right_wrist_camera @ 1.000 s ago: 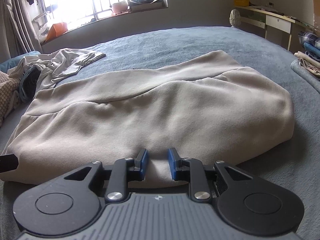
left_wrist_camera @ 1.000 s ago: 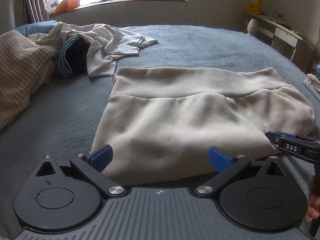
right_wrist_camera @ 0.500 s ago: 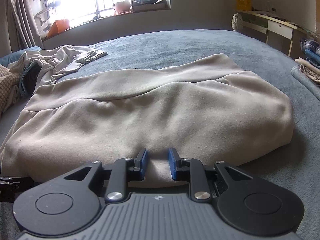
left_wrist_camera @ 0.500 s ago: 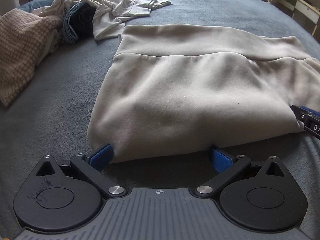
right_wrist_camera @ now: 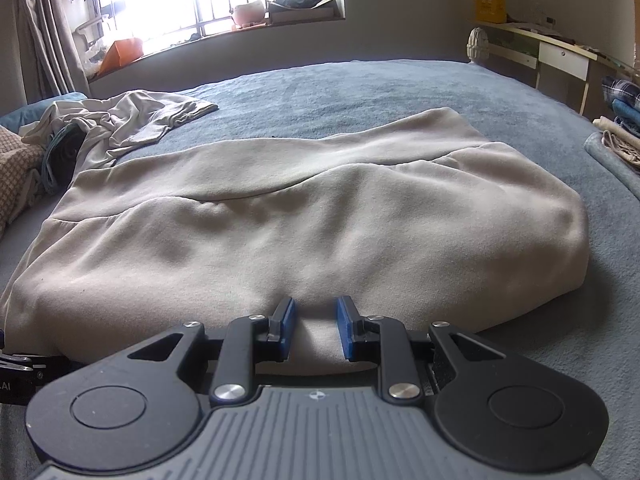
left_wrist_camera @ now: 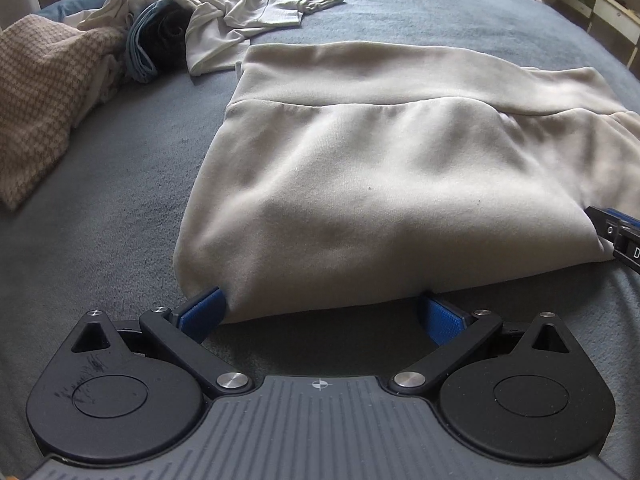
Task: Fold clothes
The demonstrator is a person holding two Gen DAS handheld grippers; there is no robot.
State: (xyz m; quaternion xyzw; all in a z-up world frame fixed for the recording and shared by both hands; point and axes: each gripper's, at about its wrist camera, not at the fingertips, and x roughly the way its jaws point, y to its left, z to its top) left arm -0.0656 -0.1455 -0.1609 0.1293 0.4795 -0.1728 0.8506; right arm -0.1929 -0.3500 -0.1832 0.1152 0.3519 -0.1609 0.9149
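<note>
Beige folded garment (left_wrist_camera: 380,184), lying flat on the blue-grey bed (left_wrist_camera: 120,208). Left gripper (left_wrist_camera: 320,312): fingers spread wide at its near edge, gripping nothing. Right gripper (right_wrist_camera: 316,330): fingers pinching near hem.

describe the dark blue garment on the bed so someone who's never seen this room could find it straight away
Start at the grey-blue bed and go to the heap of laundry near the window. There the dark blue garment lies bunched between a brown-checked knit and a crumpled pale shirt that partly drapes over it. It is the only dark piece in that heap, unlike the big cream garment spread flat nearby.
</note>
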